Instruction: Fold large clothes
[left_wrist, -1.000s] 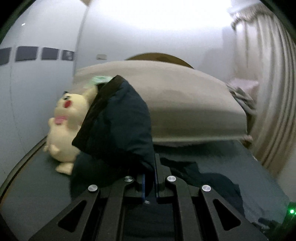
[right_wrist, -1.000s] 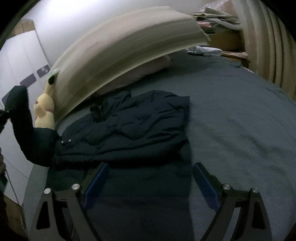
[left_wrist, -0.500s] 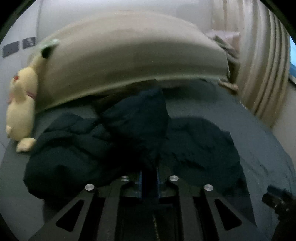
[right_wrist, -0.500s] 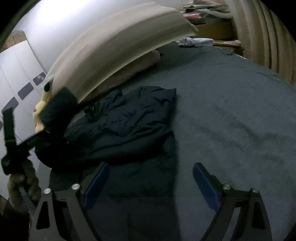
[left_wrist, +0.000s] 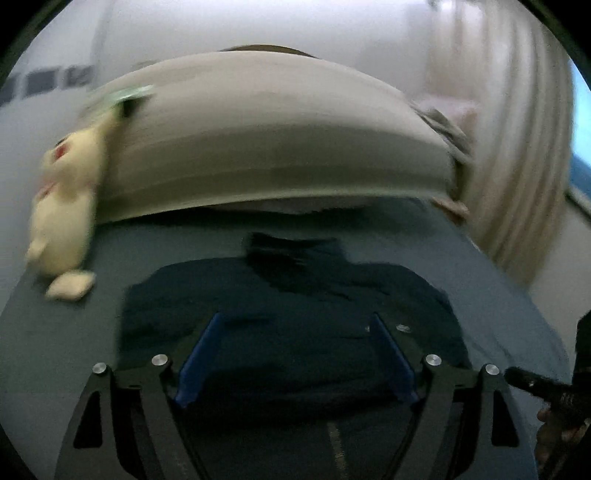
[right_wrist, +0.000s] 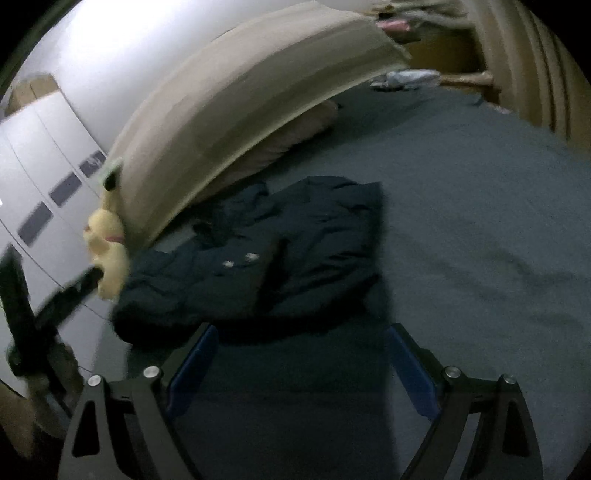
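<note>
A dark navy puffer jacket (left_wrist: 295, 295) lies spread on the grey-blue bed (left_wrist: 74, 314), collar toward the headboard. My left gripper (left_wrist: 295, 321) hangs low over its near part. The jaws are opening, and the blue pads (left_wrist: 203, 350) stand wide apart with only flat fabric under them, nothing pinched. In the right wrist view the jacket (right_wrist: 295, 240) has one sleeve folded across its front. My right gripper (right_wrist: 303, 332) stands open just short of the hem, holding nothing. The left gripper (right_wrist: 22, 314) shows as a blur at that view's left edge.
A yellow plush toy (left_wrist: 62, 206) leans on the beige padded headboard (left_wrist: 258, 140) at the bed's left. Curtains (left_wrist: 517, 147) hang on the right. A white wardrobe (right_wrist: 44, 166) stands to the left, and loose clothes (right_wrist: 406, 77) lie at the far corner.
The left gripper carried the sleeve over the jacket, came down and let it go, and its jaws spread wide. The sleeve now lies on the jacket. The right gripper stayed open and nearly still.
</note>
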